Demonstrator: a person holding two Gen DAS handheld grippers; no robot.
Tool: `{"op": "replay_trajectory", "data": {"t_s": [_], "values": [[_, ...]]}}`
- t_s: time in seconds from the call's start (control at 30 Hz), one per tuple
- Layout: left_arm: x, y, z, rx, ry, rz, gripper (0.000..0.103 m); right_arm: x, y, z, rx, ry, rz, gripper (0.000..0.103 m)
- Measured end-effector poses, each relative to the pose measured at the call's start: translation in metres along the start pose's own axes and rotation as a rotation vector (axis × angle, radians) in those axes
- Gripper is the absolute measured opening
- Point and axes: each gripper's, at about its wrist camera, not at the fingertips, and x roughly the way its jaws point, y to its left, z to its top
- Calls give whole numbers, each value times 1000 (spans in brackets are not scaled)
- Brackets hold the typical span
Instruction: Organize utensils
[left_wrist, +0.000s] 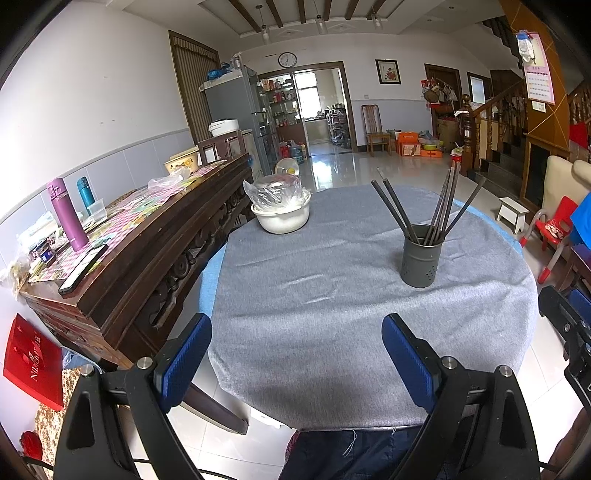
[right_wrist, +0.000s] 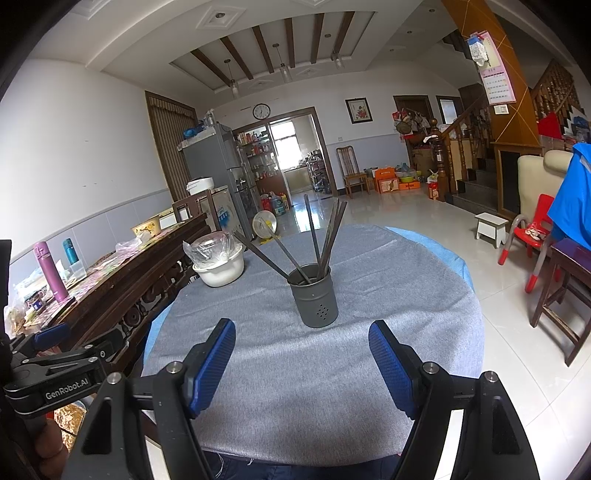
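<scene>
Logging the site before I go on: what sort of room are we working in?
Most likely a home dining and living room: a cloth-covered round table, a fridge by the kitchen doorway, and a wooden staircase.

Left gripper (left_wrist: 297, 358) jaws wide, empty; chopsticks (left_wrist: 430, 206) upright in grey holder (left_wrist: 421, 264) on table (left_wrist: 332, 314).

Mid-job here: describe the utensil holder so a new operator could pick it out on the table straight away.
Start at the round table under the grey cloth. Two containers stand on it: a white bowl covered with clear plastic on the sideboard side, and the utensil holder nearer the middle. The holder is the dark grey upright cylinder with small holes in its wall and dark chopsticks fanning out of the top.
</scene>
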Motion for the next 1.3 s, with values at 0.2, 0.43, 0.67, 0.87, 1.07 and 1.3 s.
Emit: {"op": "replay_trajectory", "data": {"t_s": [0.2, 0.43, 0.67, 0.87, 1.07, 1.3], "values": [[-1, 0, -1, 1, 2, -1, 93, 0, 0, 0, 1, 2, 1, 78], [-1, 0, -1, 1, 2, -3, 93, 0, 0, -1, 2, 4, 2, 78], [-2, -1, -1, 2, 2, -3, 93, 1, 0, -1, 2, 4, 2, 78], [-1, 0, -1, 1, 2, -4, 93, 0, 0, 0, 3, -1, 1, 79], [-1, -1, -1, 2, 3, -2, 93, 1, 1, 1, 3, 3, 3, 79], [-1, -1, 1, 3, 3, -2, 93, 1, 2, 2, 3, 4, 4, 79]]}}
